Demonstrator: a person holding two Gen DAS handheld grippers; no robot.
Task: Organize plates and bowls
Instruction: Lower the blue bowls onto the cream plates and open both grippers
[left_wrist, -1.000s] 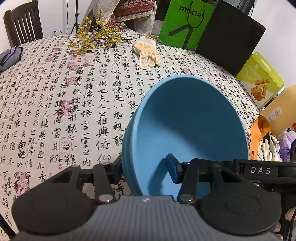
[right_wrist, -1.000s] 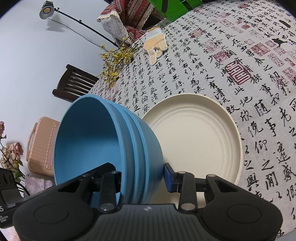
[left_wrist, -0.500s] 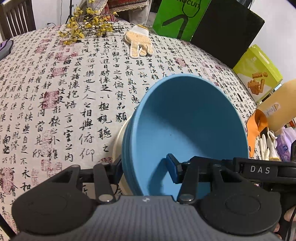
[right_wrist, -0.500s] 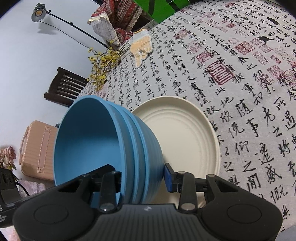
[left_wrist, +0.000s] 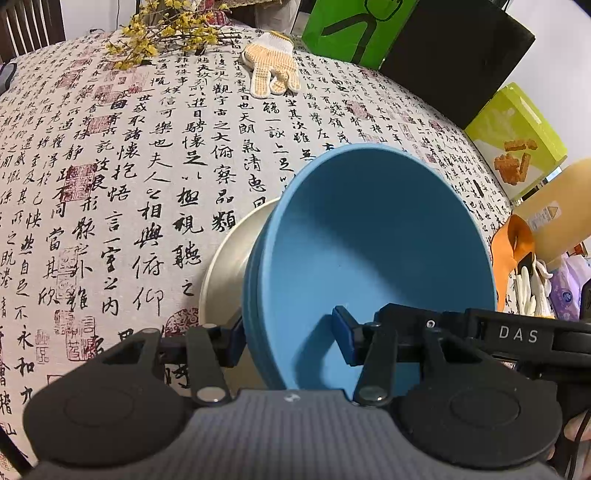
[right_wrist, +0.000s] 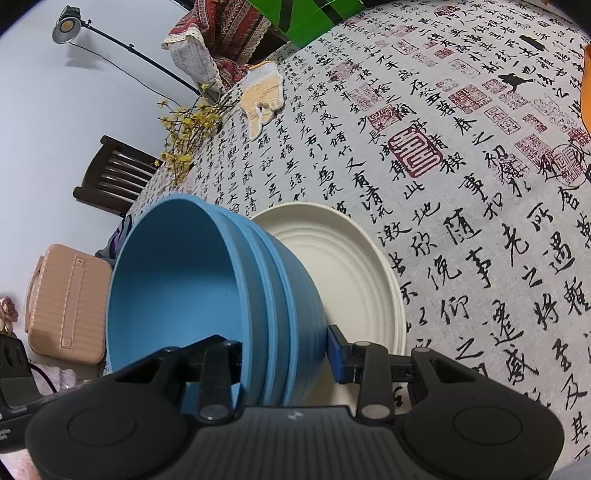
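The worktop (left_wrist: 110, 184) wears a cloth full of black writing and red stamps. In the left wrist view a knitted glove (left_wrist: 271, 72) and yellow flower twigs (left_wrist: 162, 33) lie far off at 12 o'clock, with a green bag (left_wrist: 347, 26) behind them.

Our left hand-held gripper (left_wrist: 291, 338) is clamped on the rim of the stack of blue bowls (left_wrist: 369, 258), one finger inside and one outside. The stack tips toward us, so we look into its open mouth. The cream plate (left_wrist: 229, 266) peeks out at 10 o'clock, just behind the bowls.

In the right wrist view a lamp (right_wrist: 66, 27) and a dark chair (right_wrist: 110, 177) stand at 10 o'clock. Our right hand-held gripper (right_wrist: 284, 350) is also squeezed on the blue bowls (right_wrist: 207, 288), at the other side of the rim. We count about three bowls nested together.

Here the cream plate (right_wrist: 347, 280) lies at 1 o'clock, past the bowls, flat on the cloth. The bowl bottoms point toward it. We think the stack must tip upright and go down onto the plate. Both hands seem just as near.
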